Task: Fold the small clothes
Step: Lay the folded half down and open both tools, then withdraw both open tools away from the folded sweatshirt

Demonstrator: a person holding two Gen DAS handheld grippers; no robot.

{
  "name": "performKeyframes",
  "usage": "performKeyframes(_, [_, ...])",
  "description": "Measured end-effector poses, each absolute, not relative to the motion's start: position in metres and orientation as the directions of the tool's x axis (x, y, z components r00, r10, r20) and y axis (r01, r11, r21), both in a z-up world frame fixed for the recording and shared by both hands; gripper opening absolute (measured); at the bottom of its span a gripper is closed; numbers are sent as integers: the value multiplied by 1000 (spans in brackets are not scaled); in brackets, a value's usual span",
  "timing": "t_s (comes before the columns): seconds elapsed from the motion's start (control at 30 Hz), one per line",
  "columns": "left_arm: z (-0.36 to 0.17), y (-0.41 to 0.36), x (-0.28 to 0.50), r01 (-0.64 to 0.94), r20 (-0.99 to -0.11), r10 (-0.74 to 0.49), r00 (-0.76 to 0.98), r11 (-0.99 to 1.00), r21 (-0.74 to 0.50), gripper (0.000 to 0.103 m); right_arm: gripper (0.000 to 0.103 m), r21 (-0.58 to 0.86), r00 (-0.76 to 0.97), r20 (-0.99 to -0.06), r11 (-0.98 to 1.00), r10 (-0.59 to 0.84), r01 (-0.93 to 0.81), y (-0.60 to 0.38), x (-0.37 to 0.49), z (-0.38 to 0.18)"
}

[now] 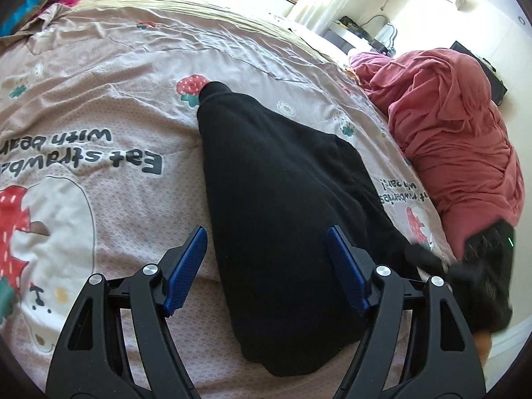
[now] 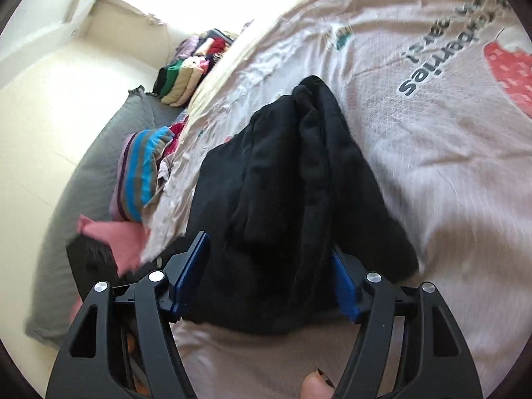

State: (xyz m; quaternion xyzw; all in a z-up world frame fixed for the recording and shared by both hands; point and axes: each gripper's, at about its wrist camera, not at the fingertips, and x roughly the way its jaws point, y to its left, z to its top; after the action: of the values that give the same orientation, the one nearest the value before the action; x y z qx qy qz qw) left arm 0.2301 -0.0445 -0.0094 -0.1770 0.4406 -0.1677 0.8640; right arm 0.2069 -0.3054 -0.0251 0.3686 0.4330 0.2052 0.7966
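A black garment [image 1: 282,206] lies folded lengthwise on the pink strawberry-print bedcover [image 1: 116,106]. My left gripper [image 1: 266,259] is open, its blue fingers [image 1: 188,266] straddling the garment's near end from above. In the right wrist view the same black garment [image 2: 292,183] lies bunched, with ridges along its length. My right gripper [image 2: 269,276] is open, with its blue fingers [image 2: 193,276] on either side of the garment's near end. The right gripper's black body also shows in the left wrist view [image 1: 478,272] at the right edge, blurred.
A crumpled red garment [image 1: 459,126] lies at the bed's right side. A stack of folded clothes [image 2: 183,79] and a striped blue cloth [image 2: 143,173] sit on a grey mat [image 2: 83,193] beside the bed. A pink cloth [image 2: 113,236] lies near the bed edge.
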Motion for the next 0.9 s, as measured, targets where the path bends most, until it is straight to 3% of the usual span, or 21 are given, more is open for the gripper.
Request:
performKeyframes(0.17, [-8, -52, 223, 161, -707, -436, 557, 892, -423, 67, 64, 787, 481, -543, 617, 688, 4, -312, 239, -28])
performKeyframes(0.23, [-7, -55, 222, 167, -710, -431, 556, 895, -413, 67, 49, 760, 490, -566, 650, 664, -3, -312, 245, -22])
performKeyframes(0.43, [-6, -58, 220, 181, -719, -424, 551, 902, -393, 67, 19, 640, 481, -643, 763, 596, -89, -292, 256, -8])
performKeyframes(0.63, [0, -64, 219, 207, -721, -440, 536, 896, -394, 67, 17, 454, 565, -640, 850, 520, -268, -281, 245, 38])
performKeyframes(0.8, [-3, -81, 215, 235, -744, -420, 519, 908, -348, 69, 17, 317, 563, -721, 915, 404, -250, -280, 253, 14])
performKeyframes(0.9, [-6, -88, 211, 250, -756, -393, 524, 919, -304, 70, 19, 320, 542, -748, 923, 384, -212, -278, 258, -12])
